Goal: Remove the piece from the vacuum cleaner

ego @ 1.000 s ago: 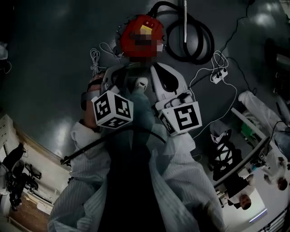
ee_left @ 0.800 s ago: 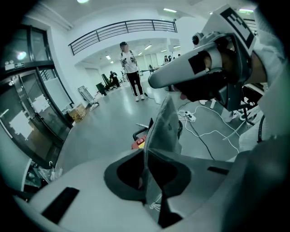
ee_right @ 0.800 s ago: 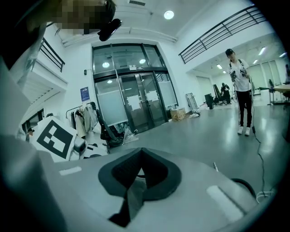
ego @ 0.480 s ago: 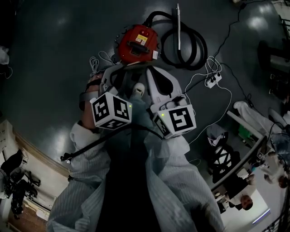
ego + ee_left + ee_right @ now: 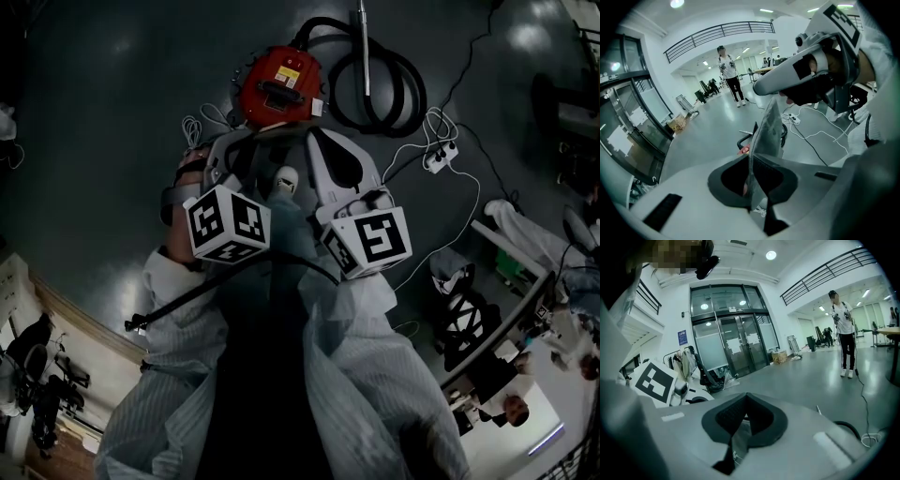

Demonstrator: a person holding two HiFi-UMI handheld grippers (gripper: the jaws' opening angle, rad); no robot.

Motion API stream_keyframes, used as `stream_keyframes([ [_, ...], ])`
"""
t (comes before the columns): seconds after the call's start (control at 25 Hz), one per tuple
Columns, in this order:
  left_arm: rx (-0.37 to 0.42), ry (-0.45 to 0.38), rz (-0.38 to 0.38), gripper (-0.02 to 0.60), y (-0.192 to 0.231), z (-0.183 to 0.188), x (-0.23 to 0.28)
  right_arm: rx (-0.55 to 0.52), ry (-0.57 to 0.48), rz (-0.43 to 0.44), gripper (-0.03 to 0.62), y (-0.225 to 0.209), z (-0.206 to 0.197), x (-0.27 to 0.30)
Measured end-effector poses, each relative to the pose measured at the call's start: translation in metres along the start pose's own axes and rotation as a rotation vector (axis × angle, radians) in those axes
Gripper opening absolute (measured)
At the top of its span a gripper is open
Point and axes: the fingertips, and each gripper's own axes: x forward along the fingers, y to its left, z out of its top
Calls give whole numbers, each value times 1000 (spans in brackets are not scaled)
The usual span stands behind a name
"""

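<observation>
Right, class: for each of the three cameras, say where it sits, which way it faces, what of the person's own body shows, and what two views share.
Left gripper view: rides the left gripper, looking along jaws shut on the grey piece; the right gripper and a sleeve show.
Right gripper view: rides the right gripper, facing glass doors; the left gripper's marker cube shows.
Head view: on the head, facing steeply down at the red vacuum cleaner; both sleeves show.
Shared: both gripper views catch one standing person.
</observation>
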Motion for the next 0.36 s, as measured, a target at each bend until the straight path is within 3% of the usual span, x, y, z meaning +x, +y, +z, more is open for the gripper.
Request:
stream_keyframes([
  [0.36,6,-7,8,28,-2,-6,0,6,3,6,0,6,-9,1],
])
